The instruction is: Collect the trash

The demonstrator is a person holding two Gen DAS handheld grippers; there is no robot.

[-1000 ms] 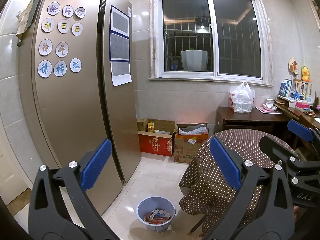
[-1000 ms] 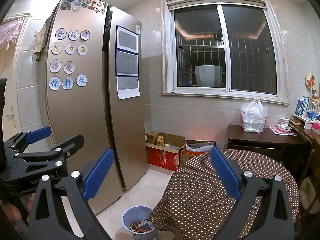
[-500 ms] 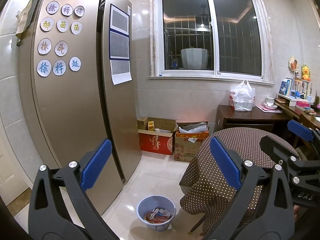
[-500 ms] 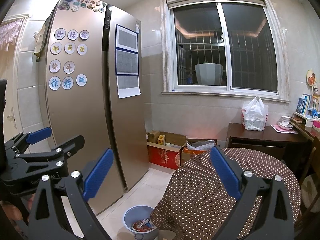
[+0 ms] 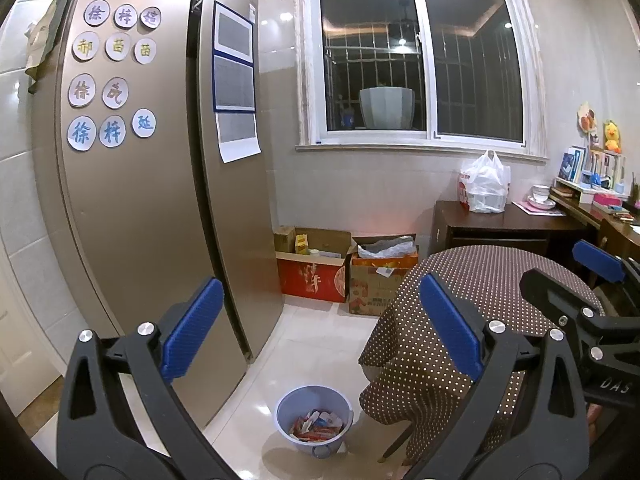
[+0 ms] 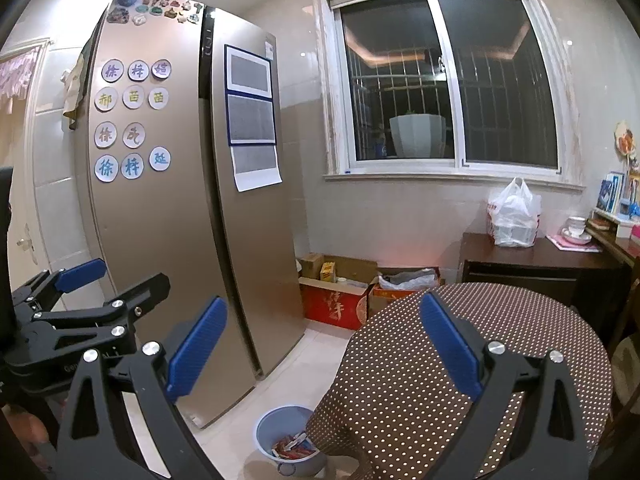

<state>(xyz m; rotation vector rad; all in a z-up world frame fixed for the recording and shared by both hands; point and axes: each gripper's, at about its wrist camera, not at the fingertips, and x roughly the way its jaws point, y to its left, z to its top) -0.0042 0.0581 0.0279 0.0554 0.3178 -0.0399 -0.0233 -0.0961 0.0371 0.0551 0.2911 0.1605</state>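
Two hand-held grippers: left hand-held gripper [image 5: 320,332] and right hand-held gripper [image 6: 324,344] are both hanging spread wide, pinching nothing.
Trash bin [image 5: 314,420]: sitting on the floor, below and ahead of both, holding wrappers [image 5: 318,424].
Bench [image 6: 440,360]: standing just right of the bin.

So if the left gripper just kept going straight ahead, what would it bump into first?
Probably the cardboard boxes on the floor by the wall under the window; the left gripper, open and empty, points about there. Depth is unclear.
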